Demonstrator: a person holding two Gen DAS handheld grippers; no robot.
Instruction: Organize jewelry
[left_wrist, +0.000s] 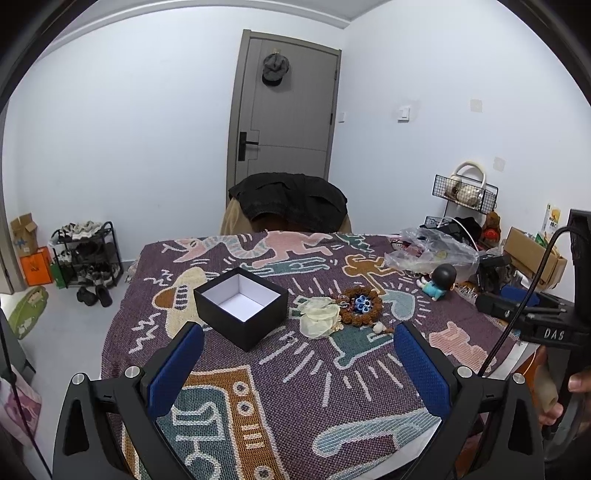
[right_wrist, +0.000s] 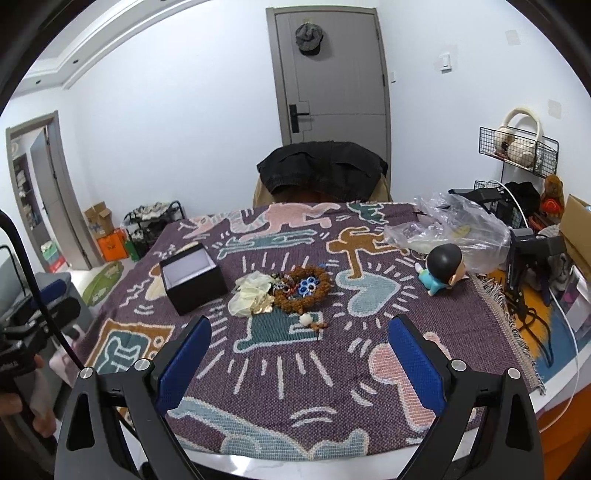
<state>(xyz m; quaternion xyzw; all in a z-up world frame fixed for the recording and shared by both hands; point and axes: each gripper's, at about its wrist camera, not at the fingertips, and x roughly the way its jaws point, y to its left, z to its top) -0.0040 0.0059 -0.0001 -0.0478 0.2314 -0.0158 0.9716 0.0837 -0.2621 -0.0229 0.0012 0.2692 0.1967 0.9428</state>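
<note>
An open black box (left_wrist: 242, 308) with a white inside stands on the patterned cloth; it also shows in the right wrist view (right_wrist: 192, 278). To its right lies a pile of jewelry: a brown bead bracelet (left_wrist: 361, 305) (right_wrist: 304, 289) ringed around blue beads, a cream fabric pouch (left_wrist: 319, 320) (right_wrist: 249, 293), and a small white bead with a tassel (right_wrist: 308, 320). My left gripper (left_wrist: 299, 354) is open and empty, held above the cloth in front of box and pile. My right gripper (right_wrist: 299, 349) is open and empty, just short of the pile.
A small figurine (right_wrist: 443, 267) with a black head lies right of the jewelry, beside a clear plastic bag (right_wrist: 458, 225). A chair with a dark jacket (right_wrist: 321, 170) stands at the table's far edge. Cables, boxes and a wire rack (right_wrist: 517, 147) crowd the right side.
</note>
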